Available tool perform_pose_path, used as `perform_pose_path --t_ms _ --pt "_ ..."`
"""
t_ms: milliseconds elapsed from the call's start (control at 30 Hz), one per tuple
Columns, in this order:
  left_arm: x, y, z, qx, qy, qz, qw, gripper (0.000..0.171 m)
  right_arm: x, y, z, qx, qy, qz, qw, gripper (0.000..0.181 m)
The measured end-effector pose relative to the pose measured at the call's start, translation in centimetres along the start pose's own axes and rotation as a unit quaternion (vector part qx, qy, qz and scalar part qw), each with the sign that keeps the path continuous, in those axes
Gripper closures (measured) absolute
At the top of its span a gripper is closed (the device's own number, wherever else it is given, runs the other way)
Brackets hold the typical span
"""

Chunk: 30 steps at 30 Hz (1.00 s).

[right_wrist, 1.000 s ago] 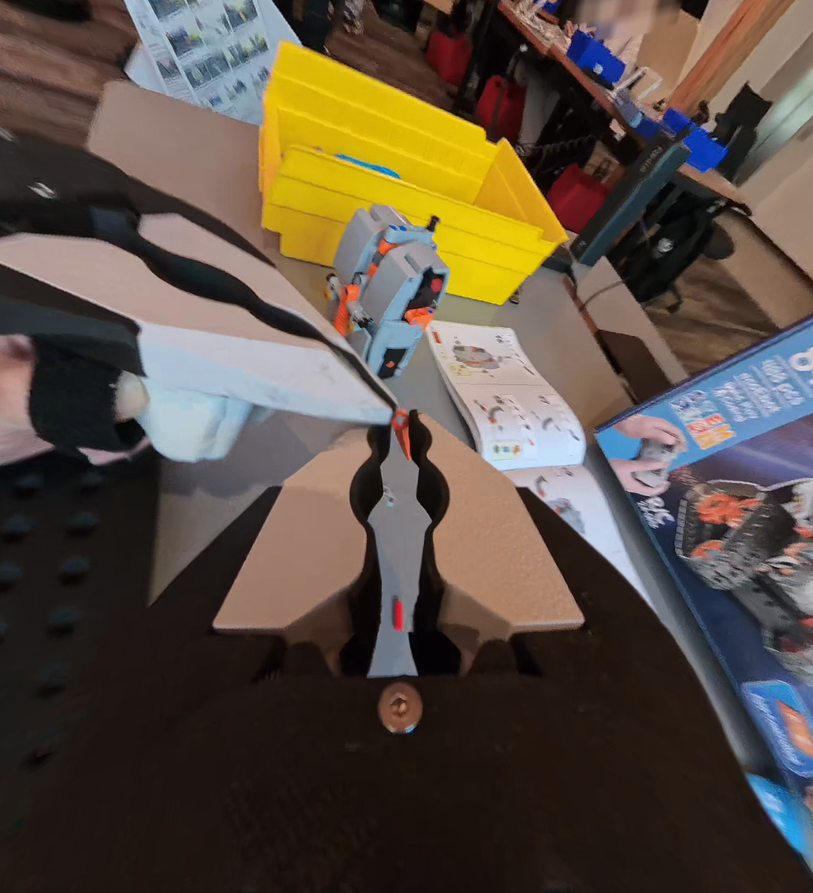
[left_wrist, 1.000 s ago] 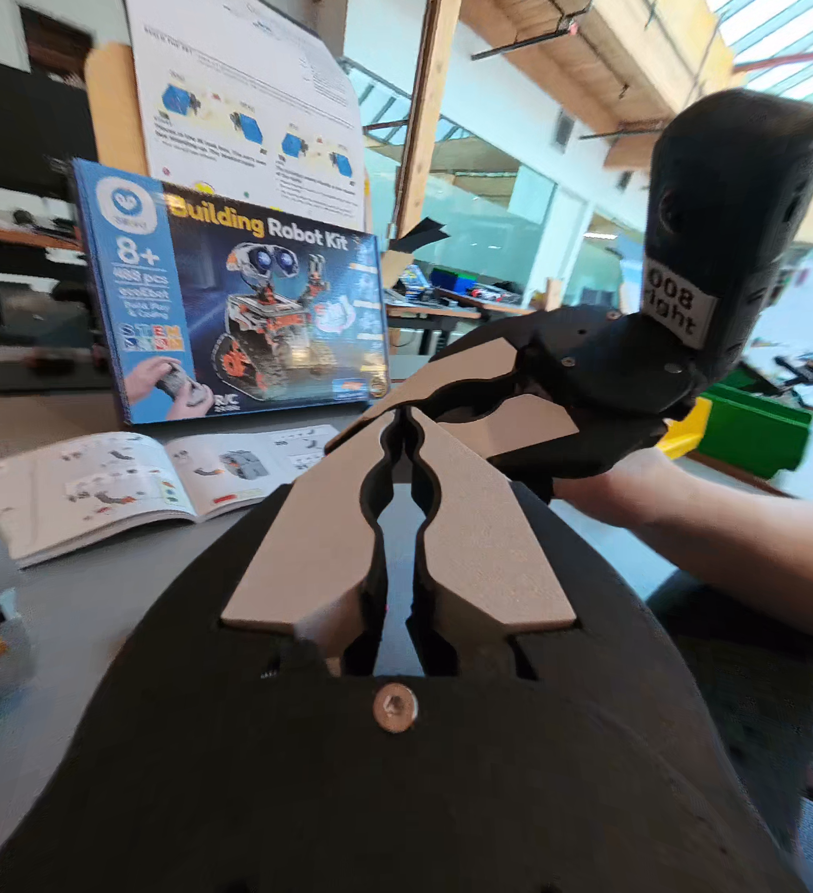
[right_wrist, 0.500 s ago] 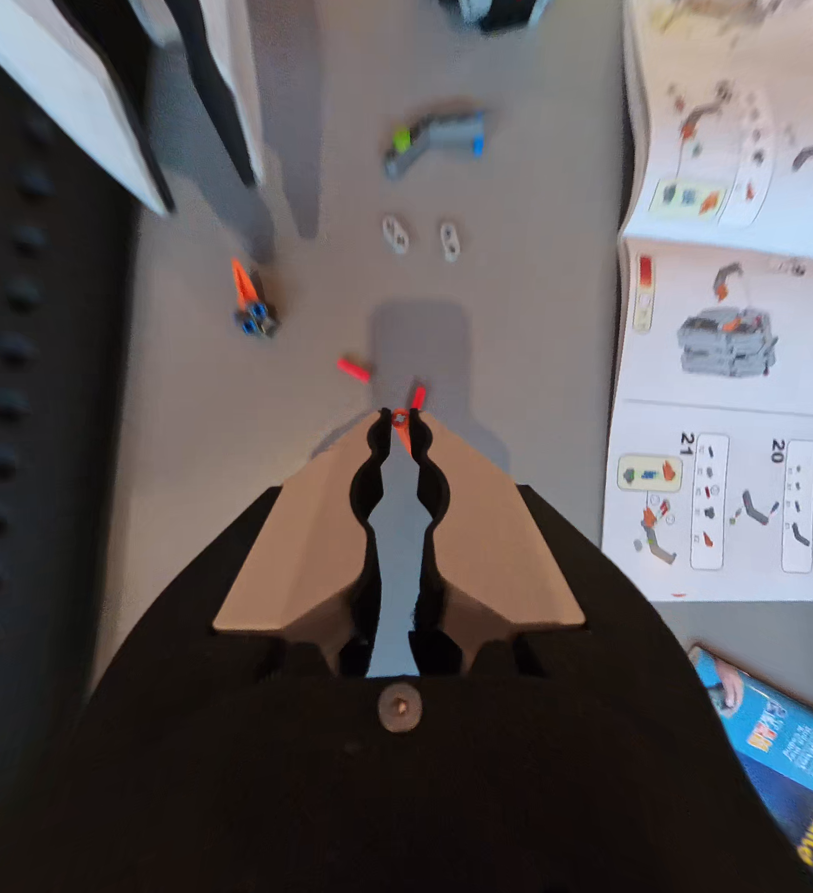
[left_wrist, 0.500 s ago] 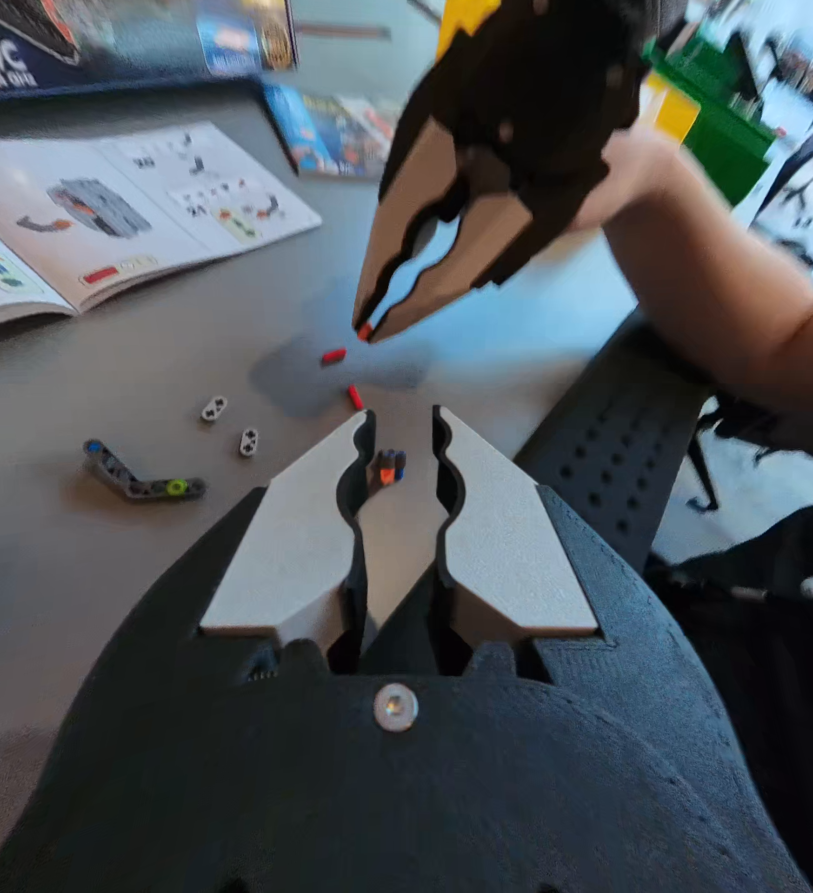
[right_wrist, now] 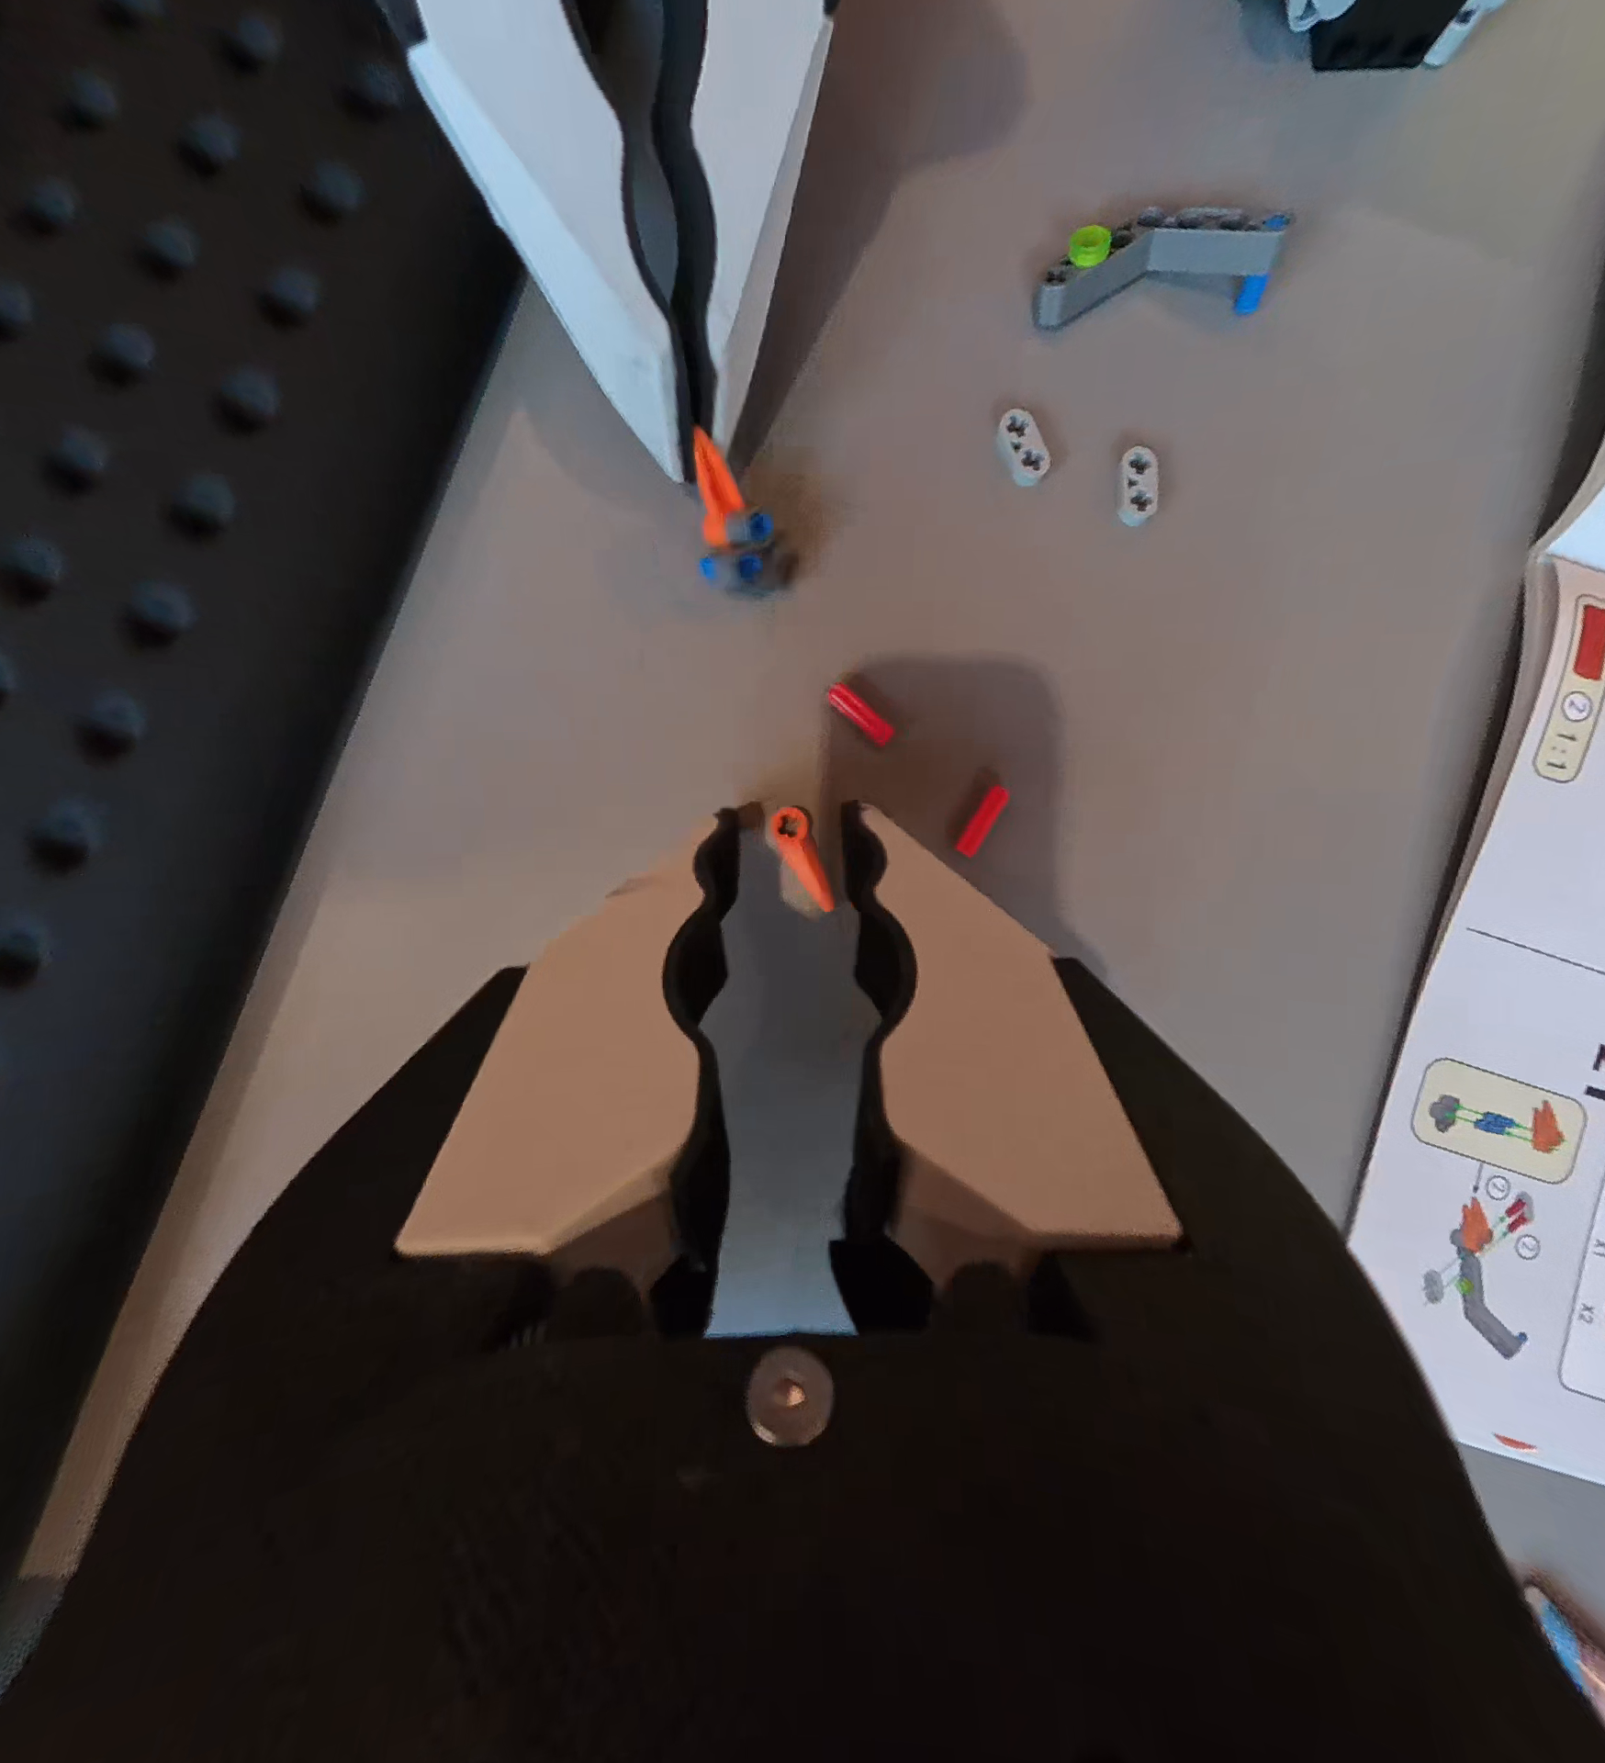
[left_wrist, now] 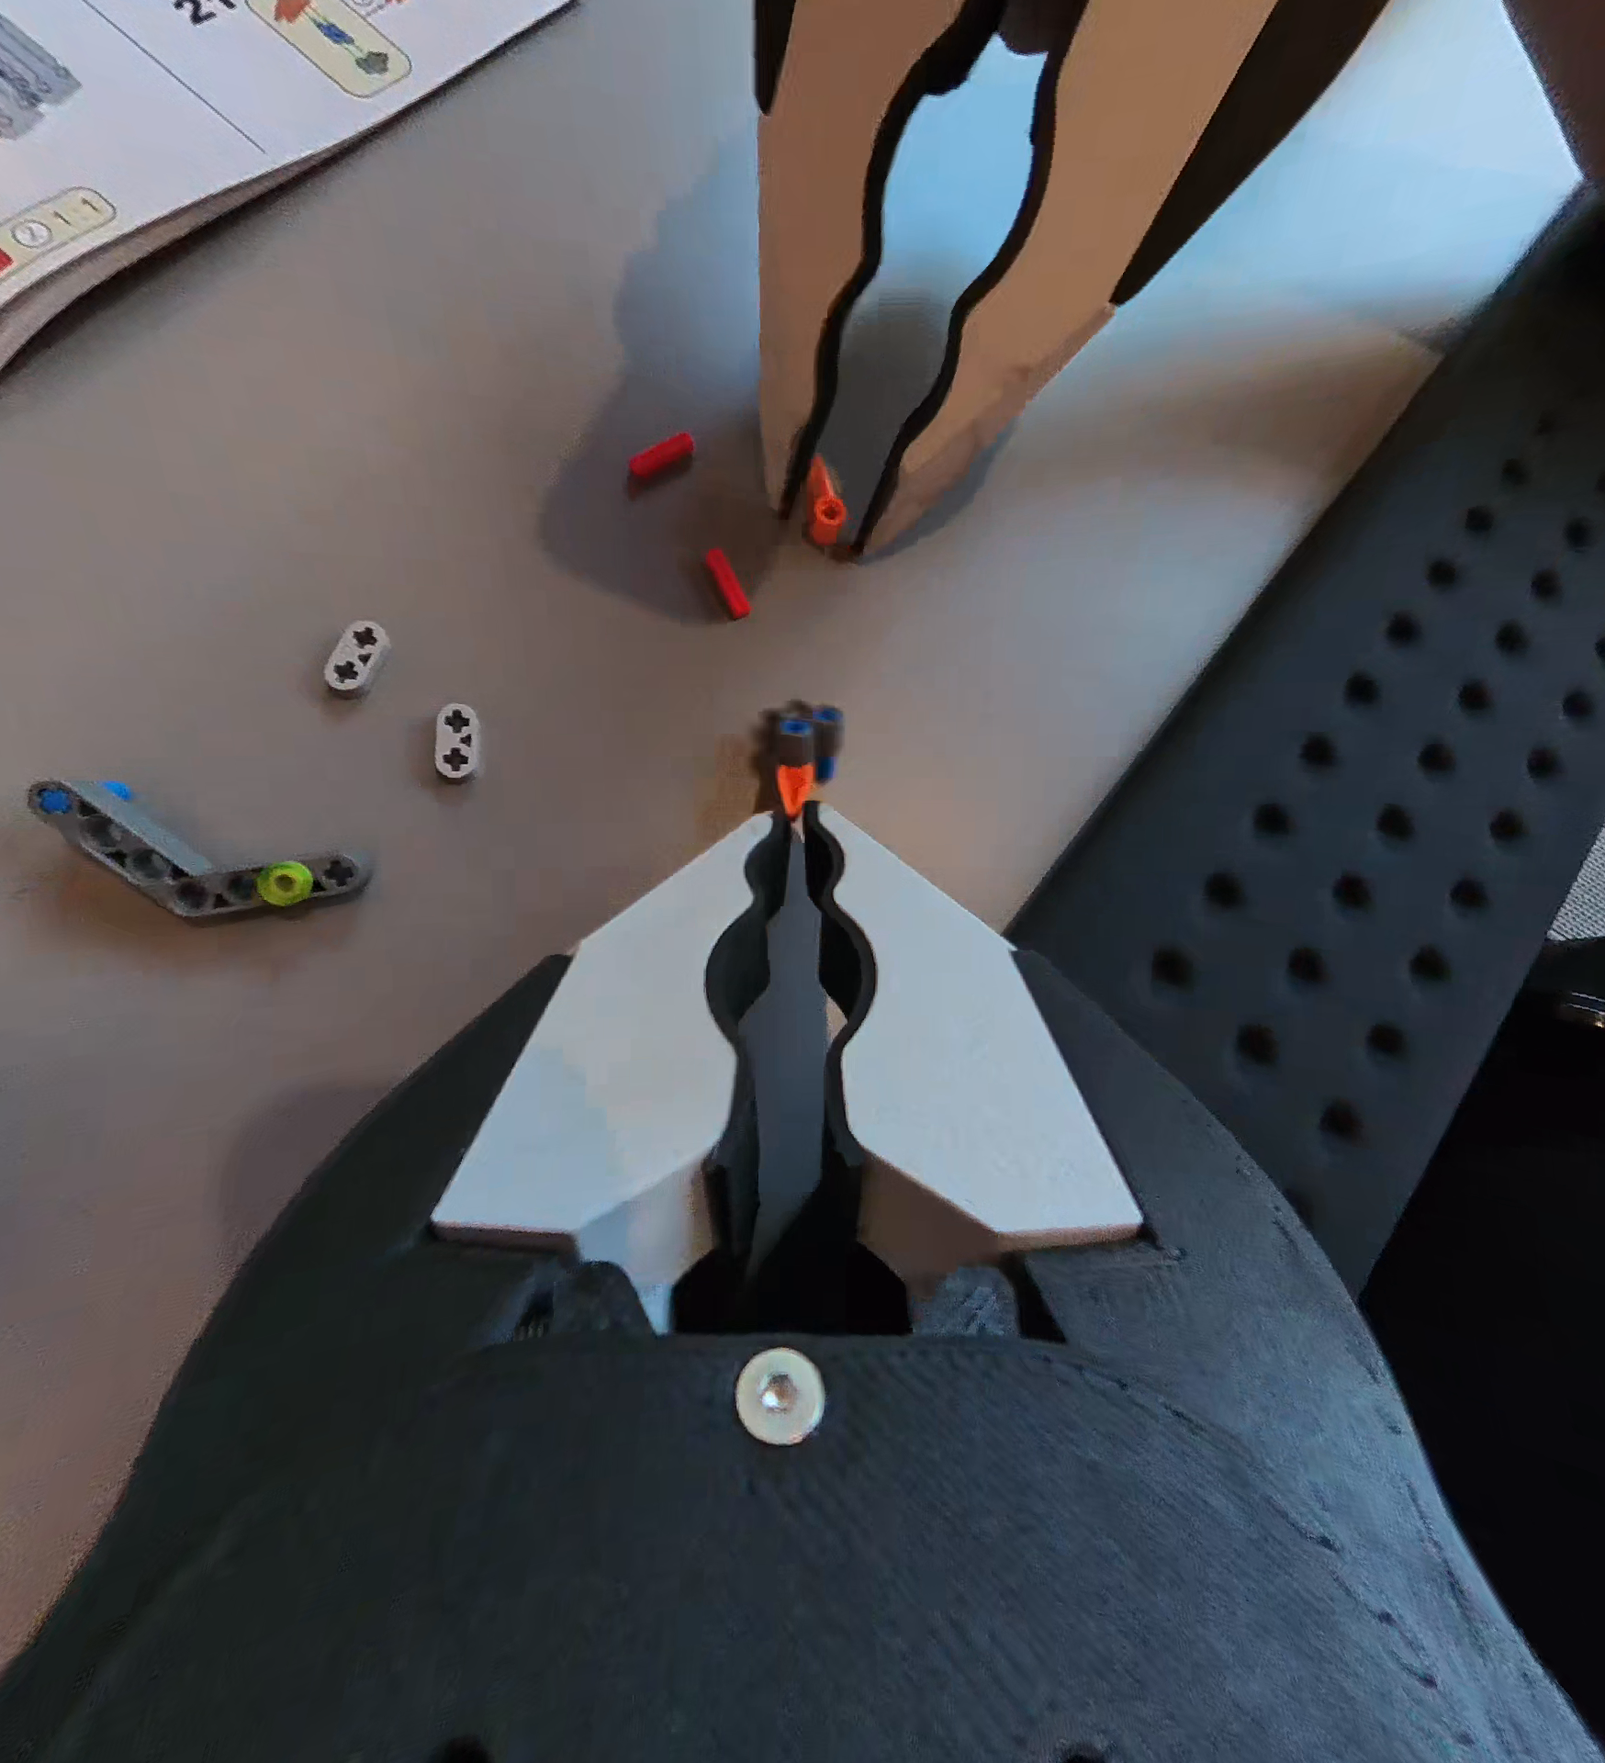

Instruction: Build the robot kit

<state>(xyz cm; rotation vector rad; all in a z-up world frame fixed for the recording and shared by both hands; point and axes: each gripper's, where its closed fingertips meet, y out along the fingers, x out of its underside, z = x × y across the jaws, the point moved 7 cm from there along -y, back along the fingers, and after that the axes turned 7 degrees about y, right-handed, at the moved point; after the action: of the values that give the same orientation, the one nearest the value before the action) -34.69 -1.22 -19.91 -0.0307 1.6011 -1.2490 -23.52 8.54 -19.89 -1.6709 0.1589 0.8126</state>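
An orange spike on a small grey and blue piece (left_wrist: 797,754) is pinched by the left claw (left_wrist: 797,819) near the counter's (left_wrist: 398,458) perforated edge. A loose orange spike (right_wrist: 803,859) is flanked by the spread right claw (right_wrist: 789,813), just beside two red pegs (right_wrist: 861,714).

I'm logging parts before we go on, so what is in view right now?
pins: 2, red, loose on the table between the two grippers
links: 2, light grey, side by side on the table
beam: 1, dark grey, bent, with green and blue pegs, beyond the links
cone: 1, orange, between the right jaws
cluster: 1, orange tip on a grey and blue piece, at the left jaws
booklet: 1, white, open, at the table edge
panel: 1, black, perforated, beside the table
table: 1, grey
left gripper: 1, black and white, jaws closed on the cluster's orange tip
right gripper: 1, black and tan, jaws apart around the cone
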Motion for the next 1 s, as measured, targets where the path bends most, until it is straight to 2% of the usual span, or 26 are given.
perform_pose_path --t_ms 67,200,300,367,467,567,633,733,900,933,1000 --pt "0.0 0.0 0.0 0.003 -0.001 0.003 1.0 0.171 -0.1 -0.3 -0.1 0.002 -0.01 0.004 1.0 0.158" --pt "-0.3 -0.6 -0.3 0.029 -0.037 0.03 0.998 0.171 -1.6 -1.6 -0.5 0.038 -0.066 0.058 0.995 0.156" --pt "-0.6 -1.8 0.0 0.097 -0.091 0.063 0.989 0.171 -3.5 -1.6 -2.3 0.065 -0.147 0.077 0.984 0.155" --pt "-0.5 -2.6 0.2 0.131 -0.116 0.056 0.983 0.171 -4.6 -1.4 -3.6 0.065 -0.173 0.073 0.98 0.155" --pt "0.3 -3.4 0.7 0.088 -0.073 -0.003 0.993 0.171 -6.3 -1.4 -5.7 0.066 -0.213 0.07 0.972 0.155" --pt "0.2 -4.0 1.8 0.036 -0.006 -0.049 0.998 0.171 -7.7 -1.0 -7.2 0.099 -0.26 0.055 0.959 0.155" --pt "-0.1 -4.3 2.5 0.024 0.02 -0.062 0.998 0.171 -7.9 -0.5 -7.5 0.148 -0.312 0.031 0.938 0.156" --pt "-0.3 -4.9 2.7 0.035 0.012 -0.074 0.997 0.171 -7.5 0.2 -7.8 0.195 -0.383 0.008 0.903 0.156" --pt "-0.7 -6.2 1.7 0.07 -0.04 -0.054 0.995 0.171 -8.2 1.2 -8.6 0.262 -0.466 0.039 0.844 0.151" --pt "-0.8 -6.4 1.7 0.081 -0.046 -0.047 0.995 0.171 -8.4 1.4 -8.6 0.275 -0.475 0.043 0.834 0.151" --pt "-0.7 -6.5 1.5 0.092 -0.054 -0.046 0.993 0.171 -8.0 2.0 -8.7 0.269 -0.484 0.027 0.832 0.154"
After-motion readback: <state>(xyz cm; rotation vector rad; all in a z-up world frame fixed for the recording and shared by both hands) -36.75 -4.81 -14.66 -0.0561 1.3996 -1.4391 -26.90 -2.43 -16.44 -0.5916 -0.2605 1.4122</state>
